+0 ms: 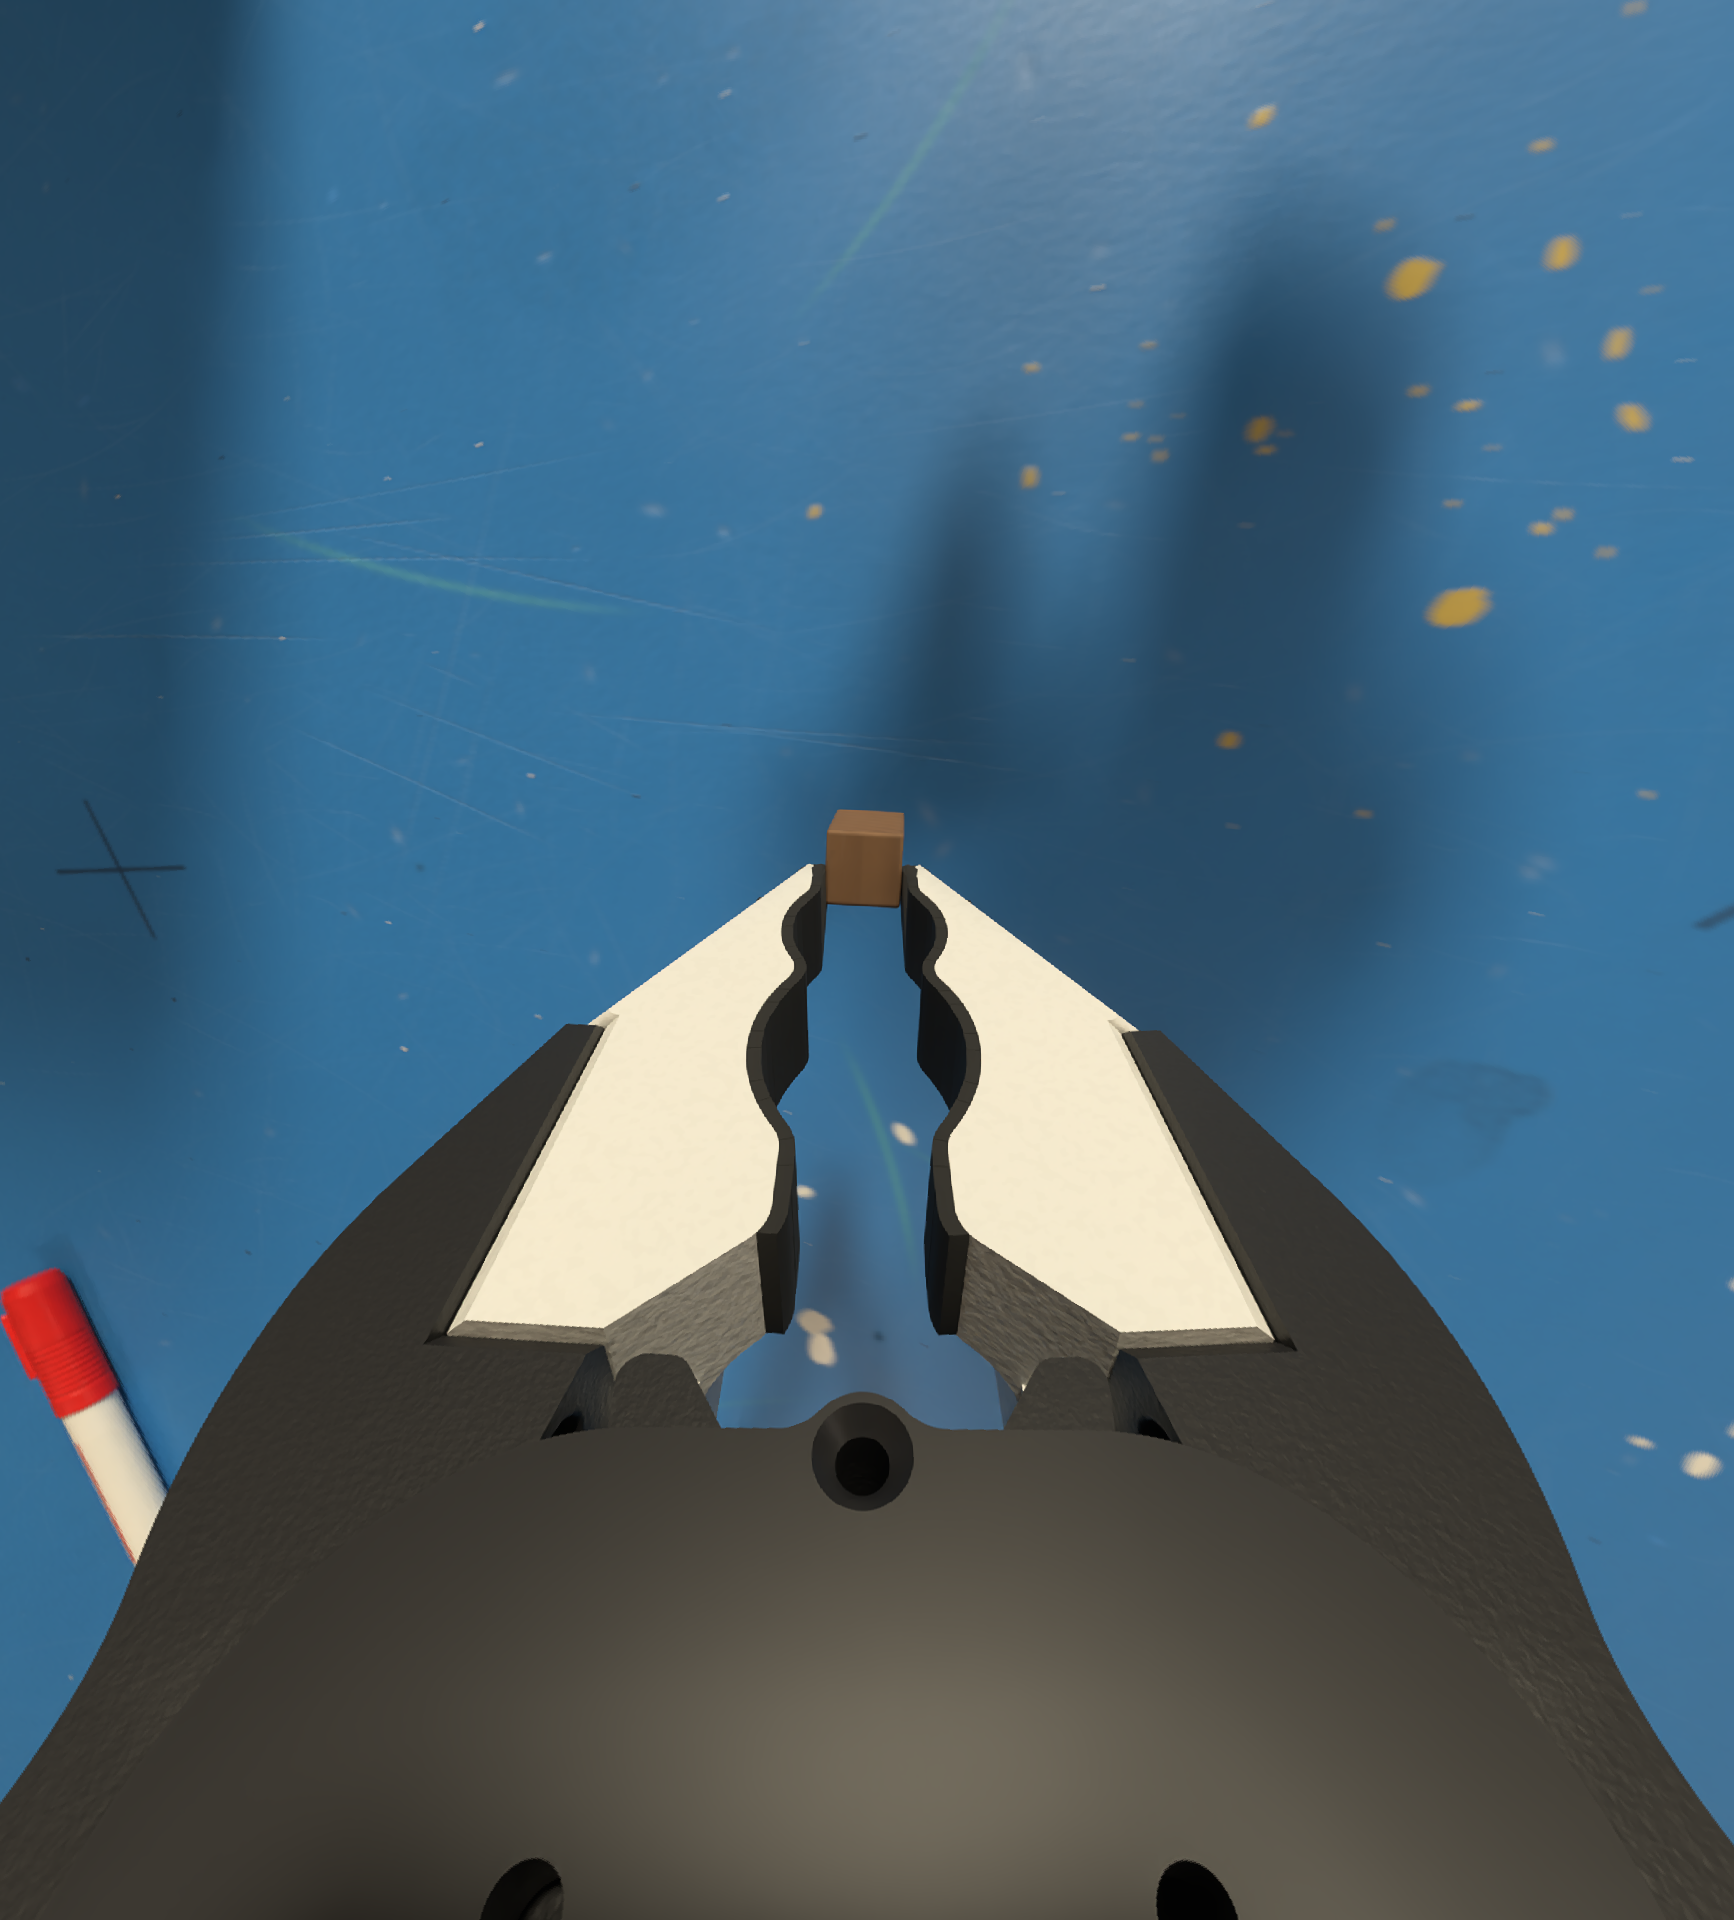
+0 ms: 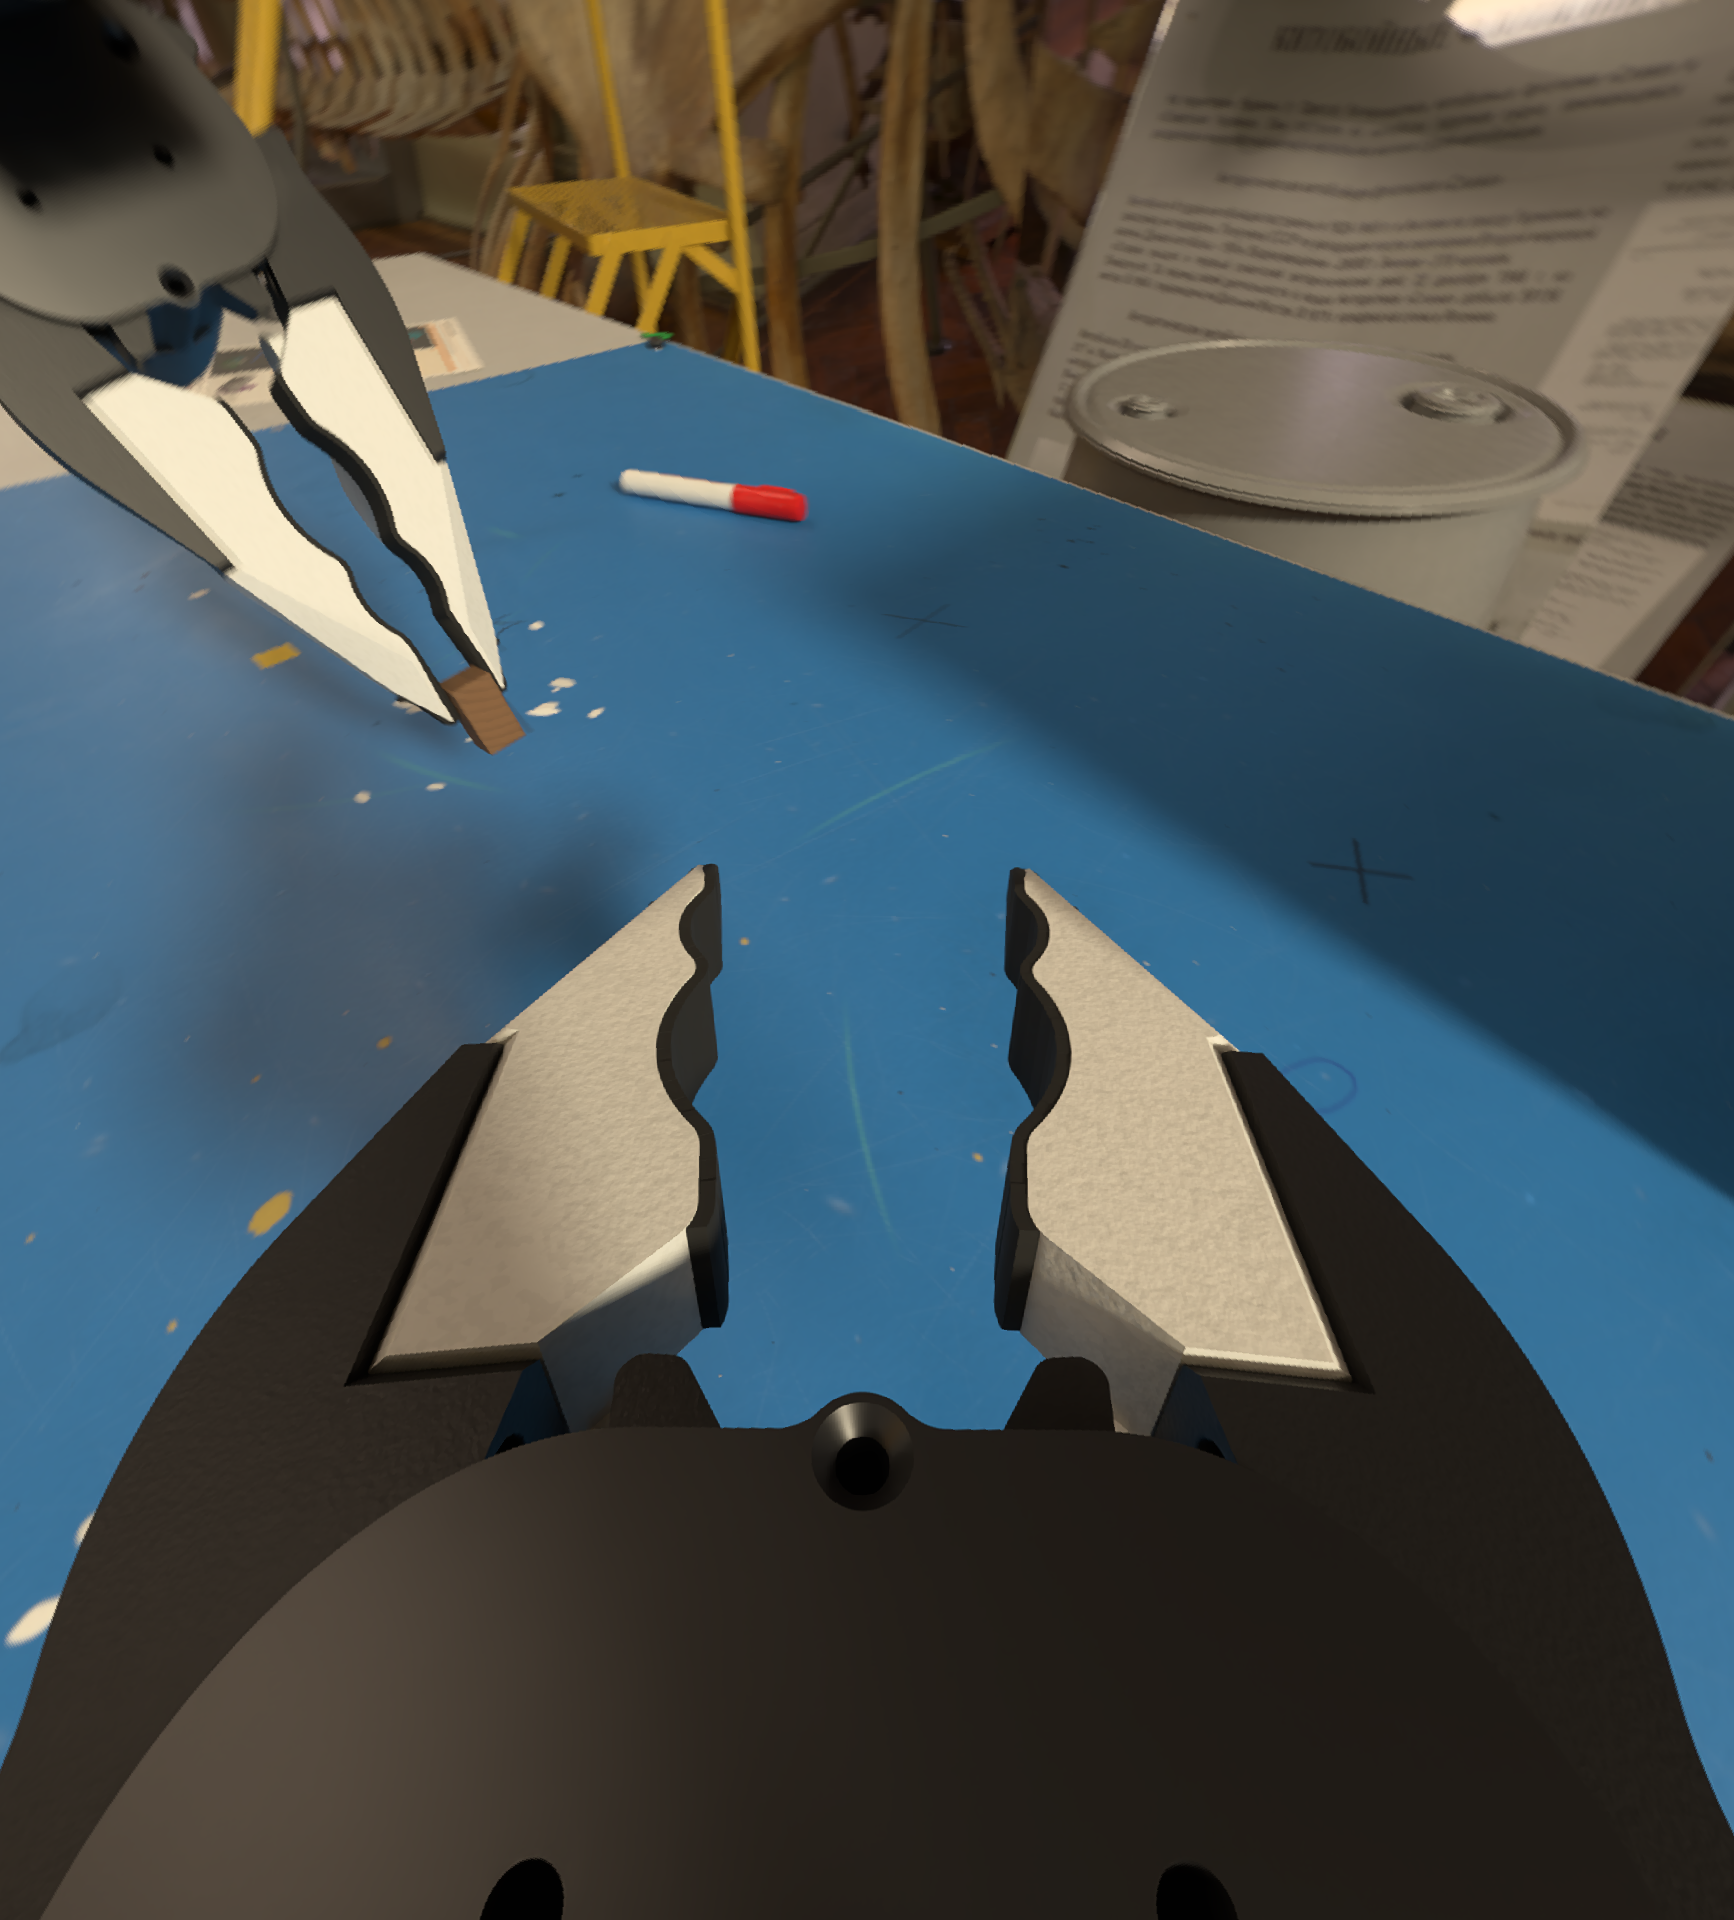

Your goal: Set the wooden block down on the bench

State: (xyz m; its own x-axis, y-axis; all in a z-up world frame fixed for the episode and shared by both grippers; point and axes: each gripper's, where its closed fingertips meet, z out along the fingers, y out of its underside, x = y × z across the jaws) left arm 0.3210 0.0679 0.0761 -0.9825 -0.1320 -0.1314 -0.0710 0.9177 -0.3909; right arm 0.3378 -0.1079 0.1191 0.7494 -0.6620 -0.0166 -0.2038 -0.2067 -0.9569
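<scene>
In the left wrist view, the left tongs (image 1: pixel 864 878) were clamped on the wooden block (image 1: pixel 865 858) at their very tips, above the blue tabletop (image 1: pixel 530 416). A red-capped marker (image 1: pixel 78 1387) lay at eight o'clock.

In the right wrist view, the right tongs (image 2: pixel 863 883) stood apart, gripping nothing, over the tabletop (image 2: pixel 1258 935). At ten o'clock the left tongs (image 2: pixel 476 698) held the block (image 2: pixel 489 711) tilted, its lower corner at or just above the surface; contact could not be told. The marker (image 2: pixel 713 494) lay at twelve o'clock, a grey drum (image 2: pixel 1310 468) at one o'clock.
</scene>
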